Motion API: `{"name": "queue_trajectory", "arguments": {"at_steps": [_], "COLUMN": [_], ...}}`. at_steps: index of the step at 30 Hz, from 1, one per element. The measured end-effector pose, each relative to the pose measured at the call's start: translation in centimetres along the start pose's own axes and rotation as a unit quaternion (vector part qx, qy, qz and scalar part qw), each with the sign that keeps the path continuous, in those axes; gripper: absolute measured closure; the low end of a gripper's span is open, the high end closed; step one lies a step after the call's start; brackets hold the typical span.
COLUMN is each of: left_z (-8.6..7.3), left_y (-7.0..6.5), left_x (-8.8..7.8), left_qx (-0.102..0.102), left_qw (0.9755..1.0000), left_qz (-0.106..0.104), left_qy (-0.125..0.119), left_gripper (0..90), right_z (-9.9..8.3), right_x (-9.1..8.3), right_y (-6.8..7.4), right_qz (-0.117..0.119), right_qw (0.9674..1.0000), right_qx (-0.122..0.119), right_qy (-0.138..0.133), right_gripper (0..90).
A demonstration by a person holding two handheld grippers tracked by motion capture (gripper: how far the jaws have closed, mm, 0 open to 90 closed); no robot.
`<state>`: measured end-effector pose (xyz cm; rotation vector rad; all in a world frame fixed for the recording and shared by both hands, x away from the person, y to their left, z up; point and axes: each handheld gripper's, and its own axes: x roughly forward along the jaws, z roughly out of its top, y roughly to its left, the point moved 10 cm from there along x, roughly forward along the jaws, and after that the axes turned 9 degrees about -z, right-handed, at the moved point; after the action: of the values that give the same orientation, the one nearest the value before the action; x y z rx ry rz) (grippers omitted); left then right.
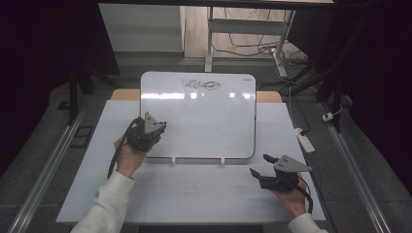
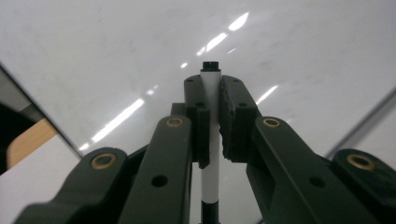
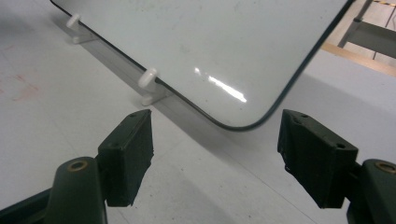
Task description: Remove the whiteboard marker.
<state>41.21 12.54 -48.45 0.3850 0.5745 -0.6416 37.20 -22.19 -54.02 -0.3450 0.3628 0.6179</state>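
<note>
Pinching a white-barrelled marker [image 2: 211,135] between its two black jaws, the left gripper [image 1: 145,132] hovers over the lower left part of the whiteboard [image 1: 204,121], which stands propped on the table [image 1: 194,194] on two small white feet. The pen looks light, stiff and smooth — a round plastic barrel that could easily twist or slide in a hard grip, so taking it at mid-barrel, as the pads do now, seems the sound choice. Its black end [image 2: 211,65] points toward the board's glossy face; whether that is a cap or the bare tip I cannot tell. The board itself is probably thin and could rock on its feet if pressed hard.

Off to the right, the right gripper [image 1: 265,167] rests near the board's lower right corner [image 3: 243,122] with its jaws wide apart and nothing between them.

From above, the marker is hidden under the left gripper's body. The black scribble [image 1: 201,85] near the board's top edge is too small to read, and bright glare streaks wash out parts of the surface.
</note>
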Motion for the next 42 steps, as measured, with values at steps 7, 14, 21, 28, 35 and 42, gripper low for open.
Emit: {"name": "queue_trajectory", "arguments": {"at_steps": [7,14,21,28,35,42], "left_z": [1.9,3.5,4.6,5.5,6.2,6.5], "left_y": [-3.3,-6.6,-9.6,-11.4,-12.9,-14.4], "left_x": [-1.4,-1.6,-1.0,-0.3,0.7,1.3], "left_qx": [-0.008,-0.018,-0.016,-0.007,-0.001,0.016], "left_qw": [0.9956,0.9860,0.9783,0.9728,0.9690,0.9679], "left_qz": [-0.076,-0.142,-0.182,-0.203,-0.215,-0.220], "left_qy": [-0.054,-0.085,-0.098,-0.111,-0.122,-0.121], "left_gripper": [81.6,81.5,81.5,81.6,81.5,81.5], "right_z": [0.8,2.3,4.1,5.9,7.4,8.6], "right_x": [0.0,0.1,0.4,1.6,3.0,4.1], "right_y": [0.9,2.3,4.3,7.6,10.2,12.3], "right_qz": [0.020,0.050,0.086,0.129,0.152,0.167], "right_qw": [0.9997,0.9983,0.9953,0.9906,0.9866,0.9832], "right_qx": [0.011,0.029,0.044,0.046,0.057,0.069], "right_qy": [-0.004,-0.006,-0.012,-0.005,0.011,0.022], "right_gripper": [27.8,28.7,28.9,30.0,34.1,39.4]}}
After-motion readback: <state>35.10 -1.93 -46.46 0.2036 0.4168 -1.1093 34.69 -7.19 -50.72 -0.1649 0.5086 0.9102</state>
